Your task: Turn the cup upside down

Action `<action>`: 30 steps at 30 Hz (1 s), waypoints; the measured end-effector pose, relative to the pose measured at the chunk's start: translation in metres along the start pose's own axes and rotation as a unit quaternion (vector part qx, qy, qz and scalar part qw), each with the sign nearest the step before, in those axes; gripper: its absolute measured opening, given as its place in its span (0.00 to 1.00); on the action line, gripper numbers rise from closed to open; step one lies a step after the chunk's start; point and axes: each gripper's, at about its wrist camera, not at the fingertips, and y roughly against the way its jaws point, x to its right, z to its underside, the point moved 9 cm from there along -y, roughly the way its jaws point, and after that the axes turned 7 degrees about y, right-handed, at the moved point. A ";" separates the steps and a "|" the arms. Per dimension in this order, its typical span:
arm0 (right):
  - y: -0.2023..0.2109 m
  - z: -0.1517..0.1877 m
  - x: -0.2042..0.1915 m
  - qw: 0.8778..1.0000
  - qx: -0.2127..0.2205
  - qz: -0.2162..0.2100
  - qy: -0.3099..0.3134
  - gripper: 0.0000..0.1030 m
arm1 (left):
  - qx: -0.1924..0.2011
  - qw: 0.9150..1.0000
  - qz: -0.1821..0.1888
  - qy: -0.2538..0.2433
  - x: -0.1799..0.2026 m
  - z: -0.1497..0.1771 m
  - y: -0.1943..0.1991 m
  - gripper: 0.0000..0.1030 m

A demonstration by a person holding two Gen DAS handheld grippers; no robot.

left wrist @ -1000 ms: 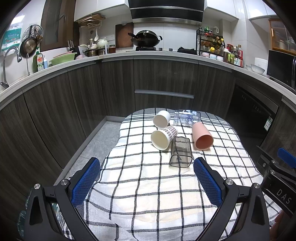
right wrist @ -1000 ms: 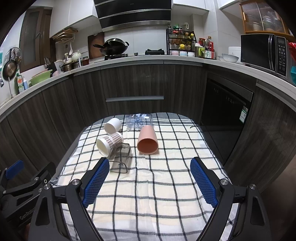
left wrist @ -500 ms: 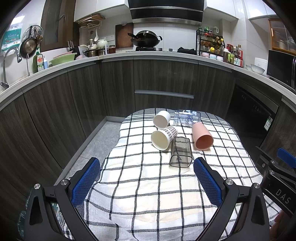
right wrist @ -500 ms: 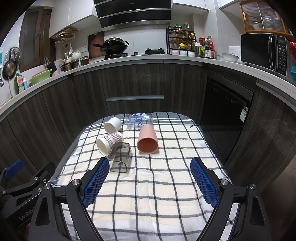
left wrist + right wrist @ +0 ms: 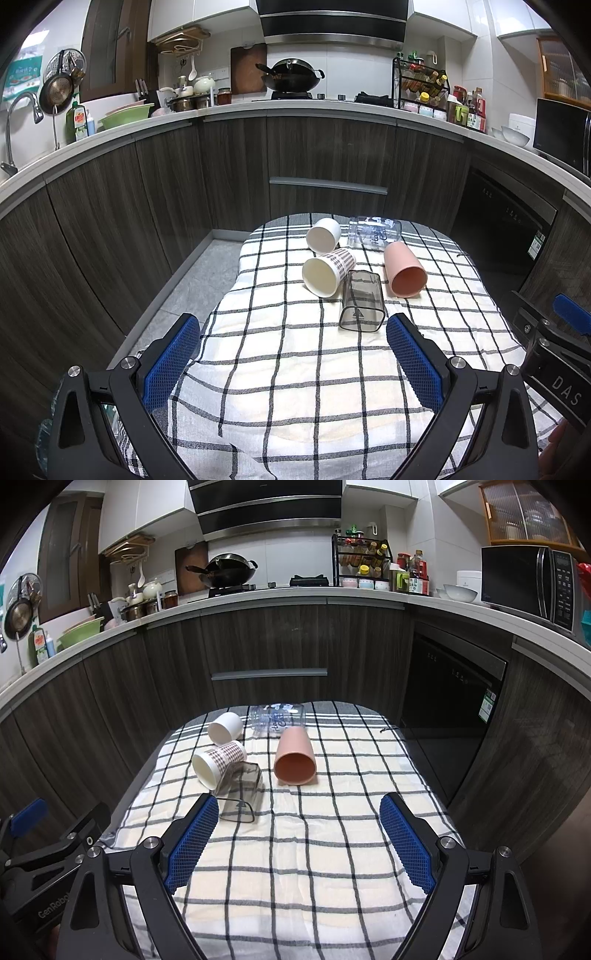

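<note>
Several cups lie on their sides on a checked cloth (image 5: 295,369): a pink cup (image 5: 404,271) (image 5: 294,761), a smoky clear square cup (image 5: 361,306) (image 5: 240,792), a plaid paper cup (image 5: 327,271) (image 5: 218,762), a white cup (image 5: 323,234) (image 5: 224,728) and a clear printed glass (image 5: 375,232) (image 5: 277,720). My left gripper (image 5: 293,363) is open and empty, near the cloth's front, short of the cups. My right gripper (image 5: 299,843) is open and empty, also short of them.
The cloth covers a small table (image 5: 402,738) in a kitchen. Dark cabinets (image 5: 325,170) and a worktop curve around the far side. A dishwasher (image 5: 450,698) stands to the right. Grey floor (image 5: 195,273) lies left of the table.
</note>
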 end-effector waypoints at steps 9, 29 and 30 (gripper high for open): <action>0.000 0.000 0.000 1.000 -0.001 -0.001 -0.001 0.87 | -0.006 1.000 -0.002 0.002 -0.003 0.006 -0.010 1.00; -0.014 -0.004 -0.003 1.000 -0.010 -0.003 -0.004 0.87 | -0.026 1.000 -0.002 -0.003 -0.001 0.006 -0.028 1.00; -0.017 -0.005 -0.003 1.000 -0.012 -0.003 -0.005 0.87 | -0.026 1.000 -0.003 -0.003 -0.002 0.004 -0.030 1.00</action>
